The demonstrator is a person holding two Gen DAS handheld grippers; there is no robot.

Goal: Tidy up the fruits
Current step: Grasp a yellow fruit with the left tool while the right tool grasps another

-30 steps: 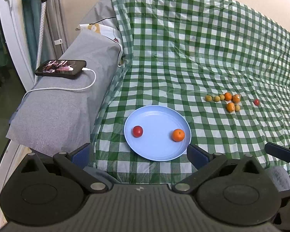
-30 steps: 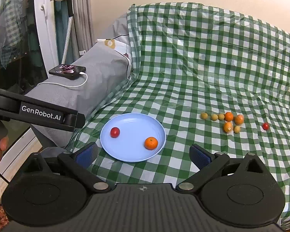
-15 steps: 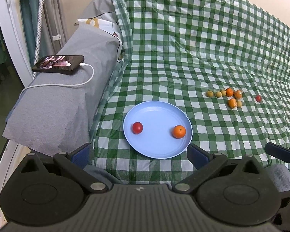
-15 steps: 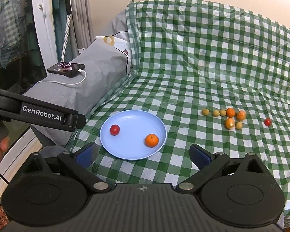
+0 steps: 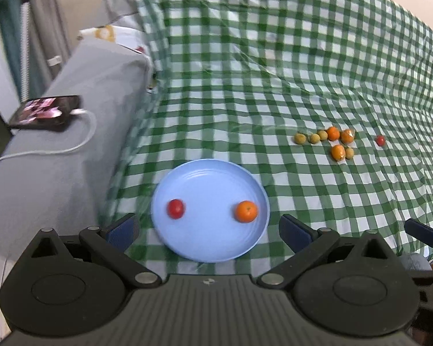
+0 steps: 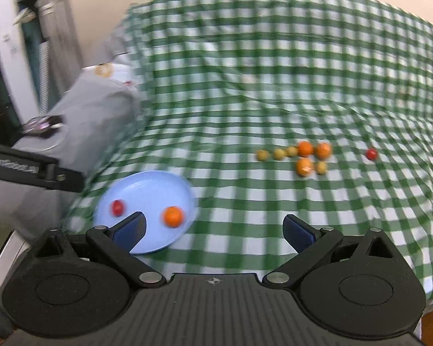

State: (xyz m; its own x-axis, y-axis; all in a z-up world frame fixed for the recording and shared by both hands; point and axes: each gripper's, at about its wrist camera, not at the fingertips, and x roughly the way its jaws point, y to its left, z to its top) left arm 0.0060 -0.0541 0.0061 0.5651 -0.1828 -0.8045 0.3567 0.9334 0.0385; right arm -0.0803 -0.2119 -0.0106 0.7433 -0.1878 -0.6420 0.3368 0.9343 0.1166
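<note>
Seven loose fruits [image 6: 300, 157] lie ahead and slightly right of the right gripper [image 6: 213, 230], nearer than the left gripper [image 5: 207, 230]; both jaws wide, empty.

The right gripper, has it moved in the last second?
Yes. The right gripper has swung right: the blue plate now sits further left in its view.
</note>
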